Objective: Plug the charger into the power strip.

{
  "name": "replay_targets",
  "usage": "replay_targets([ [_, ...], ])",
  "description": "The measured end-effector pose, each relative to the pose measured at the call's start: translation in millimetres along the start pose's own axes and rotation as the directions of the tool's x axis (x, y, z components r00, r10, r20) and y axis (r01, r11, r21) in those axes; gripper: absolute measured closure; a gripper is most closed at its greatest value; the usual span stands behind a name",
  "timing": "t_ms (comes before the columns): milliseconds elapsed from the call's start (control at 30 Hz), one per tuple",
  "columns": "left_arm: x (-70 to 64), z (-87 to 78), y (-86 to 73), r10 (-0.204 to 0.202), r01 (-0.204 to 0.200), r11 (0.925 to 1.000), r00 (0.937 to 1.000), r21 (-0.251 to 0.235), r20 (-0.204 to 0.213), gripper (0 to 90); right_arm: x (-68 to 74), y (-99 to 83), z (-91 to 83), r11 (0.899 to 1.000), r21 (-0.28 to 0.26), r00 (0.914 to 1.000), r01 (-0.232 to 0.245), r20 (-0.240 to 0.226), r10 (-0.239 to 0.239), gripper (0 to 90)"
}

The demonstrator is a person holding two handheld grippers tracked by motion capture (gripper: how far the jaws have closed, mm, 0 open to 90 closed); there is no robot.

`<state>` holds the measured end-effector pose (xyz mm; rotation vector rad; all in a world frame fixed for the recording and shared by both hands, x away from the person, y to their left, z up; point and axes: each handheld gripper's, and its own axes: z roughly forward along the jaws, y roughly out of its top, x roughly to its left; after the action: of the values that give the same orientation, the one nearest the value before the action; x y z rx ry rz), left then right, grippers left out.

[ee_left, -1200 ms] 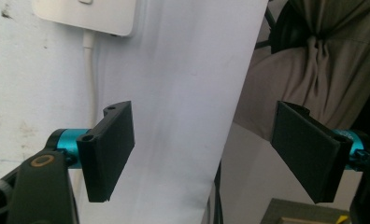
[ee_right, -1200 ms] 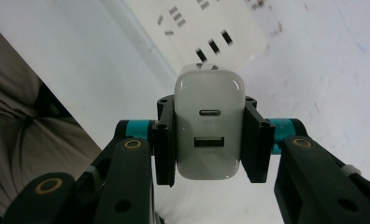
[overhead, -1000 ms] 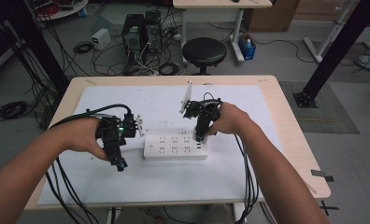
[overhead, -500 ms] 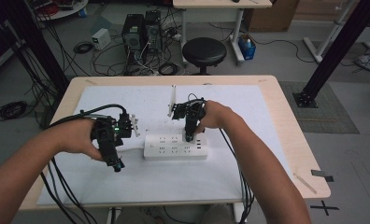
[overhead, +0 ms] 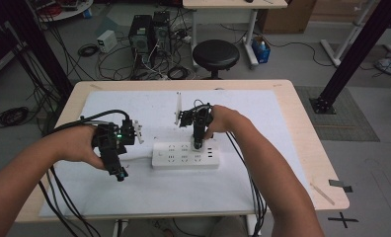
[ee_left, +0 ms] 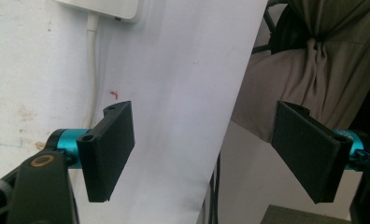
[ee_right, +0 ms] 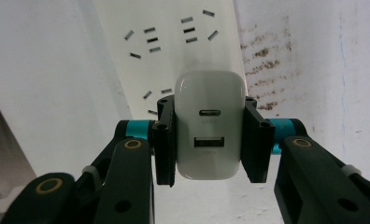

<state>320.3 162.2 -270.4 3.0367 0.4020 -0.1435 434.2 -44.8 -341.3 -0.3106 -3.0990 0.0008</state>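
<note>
Right claw [ee_right: 210,140] clamped on white USB charger [ee_right: 209,123] by flat sides, above power strip [overhead: 185,155] on tabletop. Light, rigid, slick plastic. Left claw [ee_left: 211,154] apart, idle.

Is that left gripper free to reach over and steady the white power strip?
Probably yes: the left gripper is open and empty, beside the power strip with bare table between them.

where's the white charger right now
The charger is clamped in the right gripper, just above the right part of the power strip mid-table in the high view.
</note>
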Motion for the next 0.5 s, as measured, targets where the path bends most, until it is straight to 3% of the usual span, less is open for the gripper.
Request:
replay_targets([
  [500, 0.9, -0.2, -1.7, -0.006, 0.006, 1.0000, 1.0000, 0.005, 0.002, 21.9, -4.8, 3.9, 1.9, 0.997, -0.006, 0.9965, 0.082, -0.014, -0.082, 62.1],
])
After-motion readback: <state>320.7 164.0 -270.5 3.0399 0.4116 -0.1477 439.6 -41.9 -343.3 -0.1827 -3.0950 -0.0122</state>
